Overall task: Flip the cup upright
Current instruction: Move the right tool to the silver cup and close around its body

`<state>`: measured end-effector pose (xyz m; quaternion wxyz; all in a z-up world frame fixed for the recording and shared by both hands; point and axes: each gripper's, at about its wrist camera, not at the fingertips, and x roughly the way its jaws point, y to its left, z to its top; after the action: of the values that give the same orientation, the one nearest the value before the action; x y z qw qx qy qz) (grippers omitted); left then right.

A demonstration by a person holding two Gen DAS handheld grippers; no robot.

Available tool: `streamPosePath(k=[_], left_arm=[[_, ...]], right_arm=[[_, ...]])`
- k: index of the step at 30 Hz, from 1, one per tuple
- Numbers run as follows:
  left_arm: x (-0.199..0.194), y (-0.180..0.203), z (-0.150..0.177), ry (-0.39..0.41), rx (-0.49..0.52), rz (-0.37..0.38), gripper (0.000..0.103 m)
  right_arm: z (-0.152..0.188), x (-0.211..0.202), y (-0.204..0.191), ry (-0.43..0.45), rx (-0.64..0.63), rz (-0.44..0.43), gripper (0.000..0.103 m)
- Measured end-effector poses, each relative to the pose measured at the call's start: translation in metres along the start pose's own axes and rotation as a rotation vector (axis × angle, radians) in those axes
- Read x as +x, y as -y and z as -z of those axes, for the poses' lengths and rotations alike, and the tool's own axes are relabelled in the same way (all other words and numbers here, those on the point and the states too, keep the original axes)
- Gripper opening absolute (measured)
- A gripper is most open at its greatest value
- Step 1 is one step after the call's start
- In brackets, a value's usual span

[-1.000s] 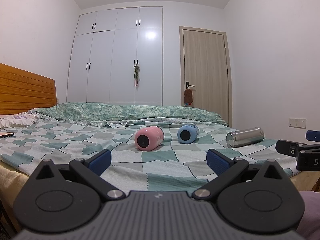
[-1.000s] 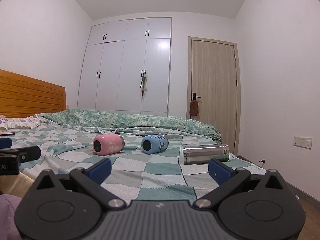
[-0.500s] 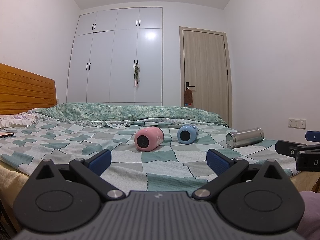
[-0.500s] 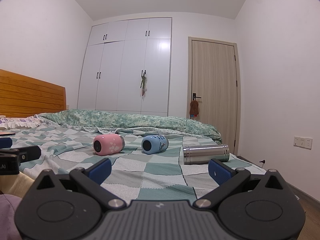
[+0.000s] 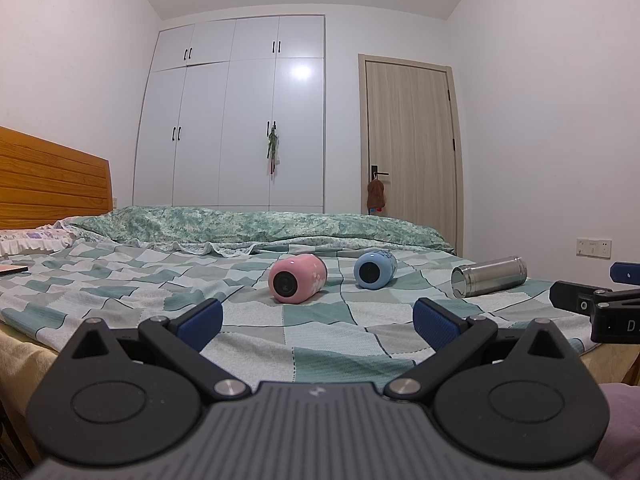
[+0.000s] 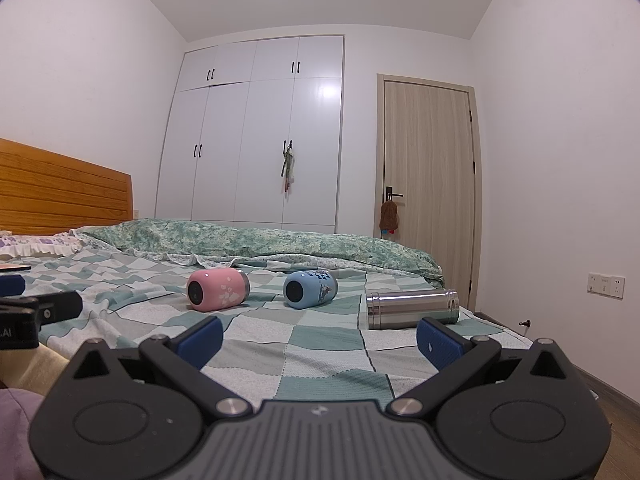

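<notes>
Evidently, fingers: both pairs were held spread wide with nothing between them; the left gripper [image 5: 318, 318] and right gripper [image 6: 319, 336] were poised low at the near edge of the bed [image 5: 120, 280], well short of every cup.
Reason for the pose: the wide spread was judged to suit a sideways grasp on a round body, with no cup yet chosen.
Cups: three were seen lying on their sides on the checked bedspread — a pink cup [image 5: 297, 278], a blue cup [image 5: 375, 269] just beside it, and a steel cup [image 5: 489, 276] further right, near the bed's right edge.
Why they lay so: each was tipped over, so none had been righted; the task was judged not yet begun.
Open room: bare bedspread was left between the fingers and the cups, and gaps between the cups allowed entry from the front.
Edges: the steel cup could be rolled off the right side; the soft bedding was judged a poor footing for a stood cup.
Beyond: a folded quilt [image 5: 256, 226] bounded the far side.
</notes>
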<state>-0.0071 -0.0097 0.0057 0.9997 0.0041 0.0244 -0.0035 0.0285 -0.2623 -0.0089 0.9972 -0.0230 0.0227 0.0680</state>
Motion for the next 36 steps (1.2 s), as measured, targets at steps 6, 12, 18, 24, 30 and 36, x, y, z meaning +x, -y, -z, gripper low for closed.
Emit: streamPosePath(k=[6,12,18,24,30,36], left_arm=[[0.000,0.000,0.000,0.000,-0.001,0.000,0.103],[-0.002,0.005,-0.007,-0.007,0.000,-0.006,0.103],[0.008,0.021,-0.028,0.023,0.017,0.064,0.103],[0.041,0.032,-0.044,0.034,0.032,0.105,0.103],[0.086,0.047,-0.056,-0.001,0.060,0.172,0.103],[0.135,0.060,-0.062,-0.044,0.067,0.241,0.103]], right_arm=[[0.000,0.000,0.000,0.000,0.000,0.000,0.103],[-0.001,0.001,0.001,-0.009,0.005,-0.005,0.103],[-0.019,0.001,0.006,0.002,-0.020,-0.038,0.103],[-0.046,0.024,0.024,0.015,-0.050,-0.042,0.103],[-0.063,0.062,0.042,-0.002,-0.103,-0.045,0.103],[-0.073,0.107,0.061,-0.053,-0.184,-0.071,0.103]])
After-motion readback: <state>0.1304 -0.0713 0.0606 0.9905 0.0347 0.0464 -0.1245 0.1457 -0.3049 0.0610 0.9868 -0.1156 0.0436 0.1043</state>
